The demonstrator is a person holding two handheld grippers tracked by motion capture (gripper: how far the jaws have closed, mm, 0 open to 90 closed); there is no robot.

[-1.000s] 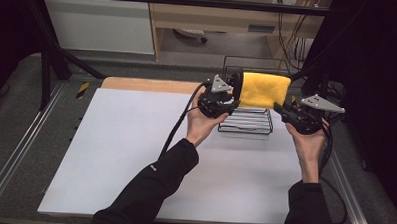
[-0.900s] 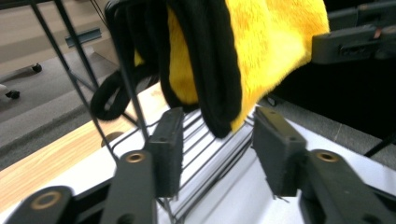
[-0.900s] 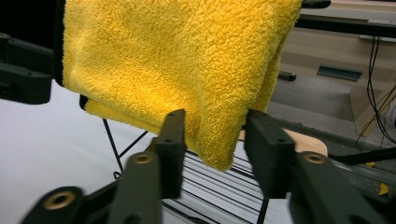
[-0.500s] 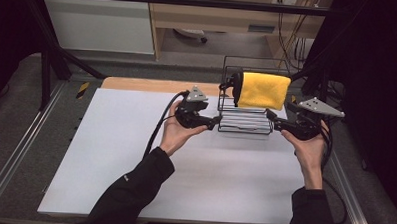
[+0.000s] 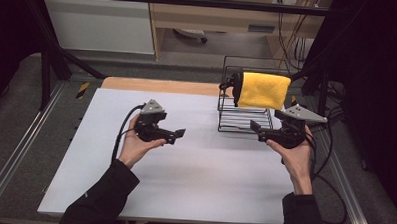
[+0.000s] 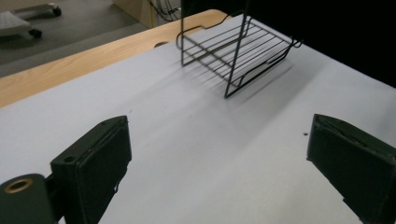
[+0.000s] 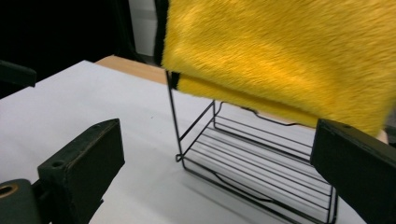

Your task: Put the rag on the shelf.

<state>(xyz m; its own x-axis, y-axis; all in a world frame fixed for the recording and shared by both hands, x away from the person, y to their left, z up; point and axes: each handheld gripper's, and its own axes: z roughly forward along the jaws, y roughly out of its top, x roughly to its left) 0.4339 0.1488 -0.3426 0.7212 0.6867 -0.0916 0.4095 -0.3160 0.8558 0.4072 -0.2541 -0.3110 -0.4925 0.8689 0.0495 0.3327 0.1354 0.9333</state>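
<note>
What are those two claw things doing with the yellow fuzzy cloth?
A person holds a claw-like gripper in each hand over a white table. The yellow cloth hangs over the top of a black wire rack at the far side. Neither claw is touching it: the left gripper is out over the bare table, open and empty, and the right gripper is open right beside the rack, pointing at it.

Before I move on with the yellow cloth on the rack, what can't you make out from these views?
- Right gripper view: the yellow cloth runs off the top and right edges and hides the wire rack's top bar.
- Left gripper view: the rack's upper part is cut off at the top edge.
- High view: the black piece at the cloth's left end is too small to identify.
</note>
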